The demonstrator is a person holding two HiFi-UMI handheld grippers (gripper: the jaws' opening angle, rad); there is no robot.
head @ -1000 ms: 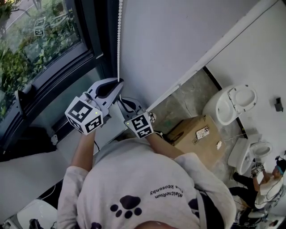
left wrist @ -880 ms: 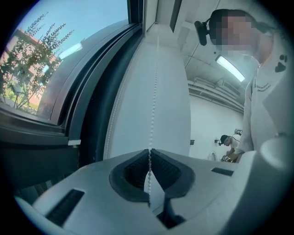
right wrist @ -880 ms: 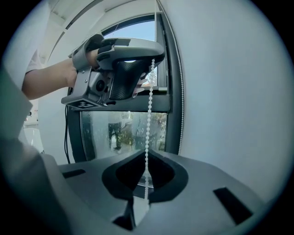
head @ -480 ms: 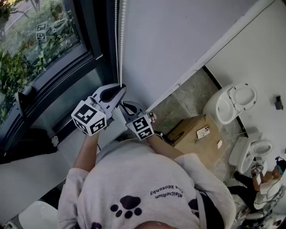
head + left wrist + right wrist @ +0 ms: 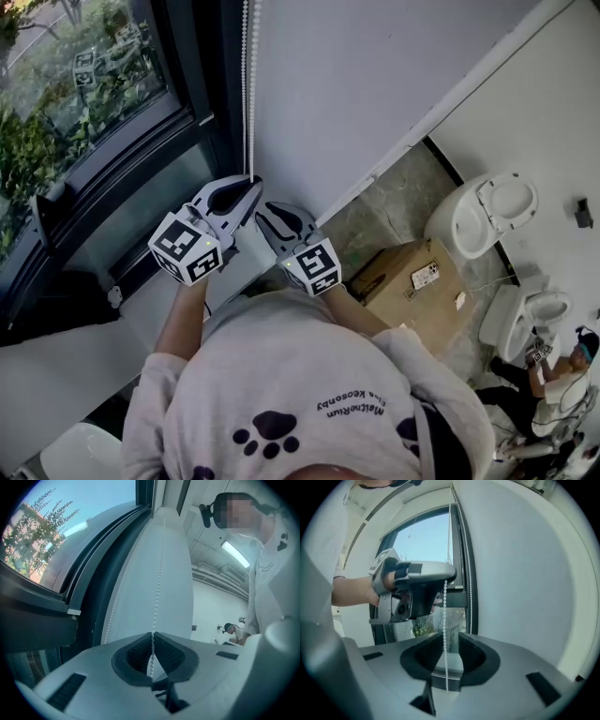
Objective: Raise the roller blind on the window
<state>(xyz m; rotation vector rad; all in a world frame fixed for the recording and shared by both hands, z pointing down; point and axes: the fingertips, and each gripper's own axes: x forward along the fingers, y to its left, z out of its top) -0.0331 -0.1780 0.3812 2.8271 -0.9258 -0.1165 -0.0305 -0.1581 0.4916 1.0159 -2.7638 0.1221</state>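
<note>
The blind's white bead chain [image 5: 248, 84] hangs as two strands down the dark window frame. My left gripper [image 5: 247, 188] is shut on one strand; in the left gripper view the beads [image 5: 158, 583] run up from its pinched jaws [image 5: 152, 638]. Just below it is my right gripper [image 5: 272, 214], whose jaws have just been opening. In the right gripper view the same strand [image 5: 445, 616] hangs loose between its parted pads [image 5: 450, 641], touching neither. The left gripper [image 5: 415, 590] holds the chain above there, and the second strand [image 5: 469, 597] hangs free against the frame.
The window [image 5: 84, 103] with its dark frame is at the left, a white wall [image 5: 375, 84] to the right of the chain. On the floor below stand a cardboard box [image 5: 412, 281] and white toilets [image 5: 483, 216]. Another person [image 5: 562, 375] is at the lower right.
The right gripper's jaws have opened and let go of the chain, and it has risen closer under the left gripper. The left gripper has stayed shut on the chain, almost still.
</note>
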